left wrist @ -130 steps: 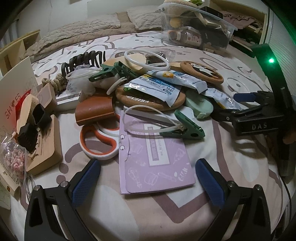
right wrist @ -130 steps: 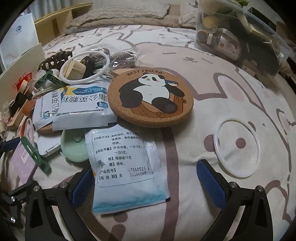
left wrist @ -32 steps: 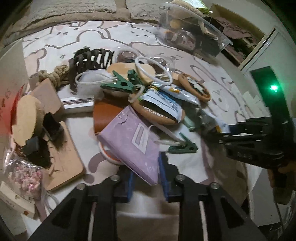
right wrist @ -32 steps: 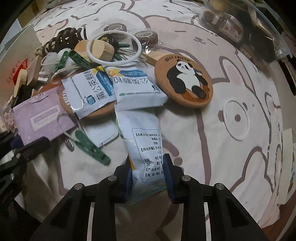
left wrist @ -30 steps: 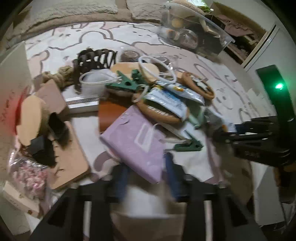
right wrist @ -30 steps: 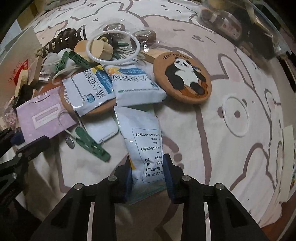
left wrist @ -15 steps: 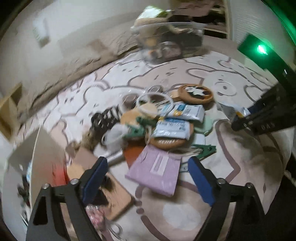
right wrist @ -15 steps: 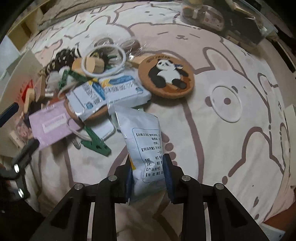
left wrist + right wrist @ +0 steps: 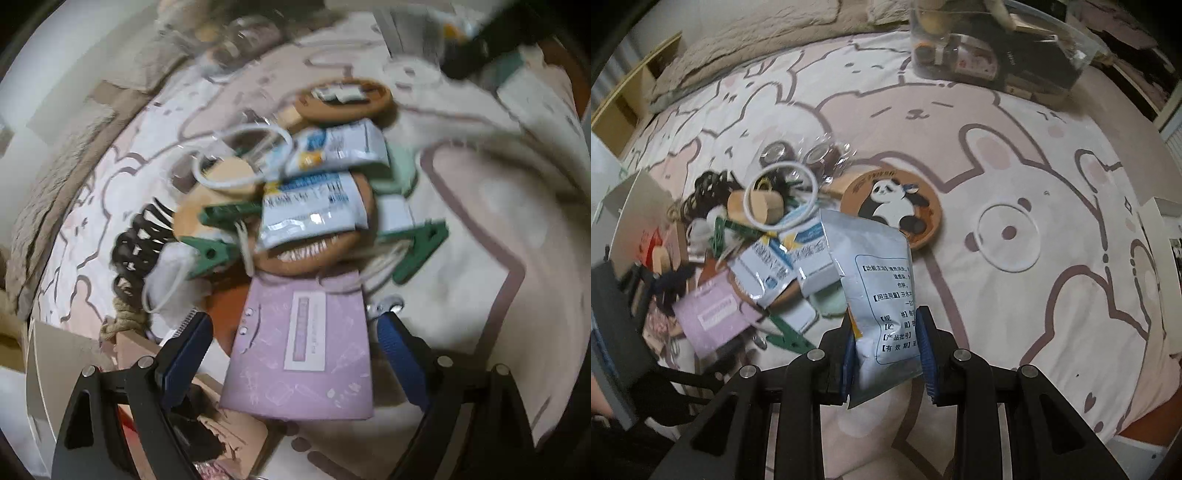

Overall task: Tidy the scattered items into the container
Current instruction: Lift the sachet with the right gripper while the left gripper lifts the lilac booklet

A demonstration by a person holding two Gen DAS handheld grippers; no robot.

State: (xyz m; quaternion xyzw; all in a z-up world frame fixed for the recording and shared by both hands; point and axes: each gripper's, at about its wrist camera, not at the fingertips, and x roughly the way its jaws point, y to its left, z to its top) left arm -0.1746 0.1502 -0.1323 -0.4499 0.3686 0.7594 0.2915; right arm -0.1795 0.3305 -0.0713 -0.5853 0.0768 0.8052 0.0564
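A: Our right tool (image 9: 888,345) is pinching the white medicine sachet (image 9: 877,291), blue pads (image 9: 925,343) pressed on both sides of its lower end. The sachet is lifted clear of the bed, printed side toward the camera, upper edge tilted toward the pile.

B: Container?

A: The clear plastic container (image 9: 997,48) sits at the far end of the bed (image 9: 1052,295), well apart from the sachet, already holding bottles and dark boxes.

B: Left tool?

A: Our left tool (image 9: 291,354) is spread wide, pinching nothing. The purple card (image 9: 303,350) lies between its fingers (image 9: 184,354) on the bedspread, touching neither that we can see. That view is motion-blurred.

B: Rest of the pile?

A: Just beyond the card is a round cork coaster (image 9: 314,254) with two more blue-and-white sachets (image 9: 317,206) stacked on it. Green clips (image 9: 417,247) sit on both sides of the coaster. A white ring (image 9: 240,155) rests on a wooden block, and a dark hair claw (image 9: 140,243) is at the left edge of the pile. The panda coaster (image 9: 890,205) lies flat just behind the held sachet's top edge. A rope knot (image 9: 125,321) and a brown cardboard piece (image 9: 236,435) are near the left fingers.
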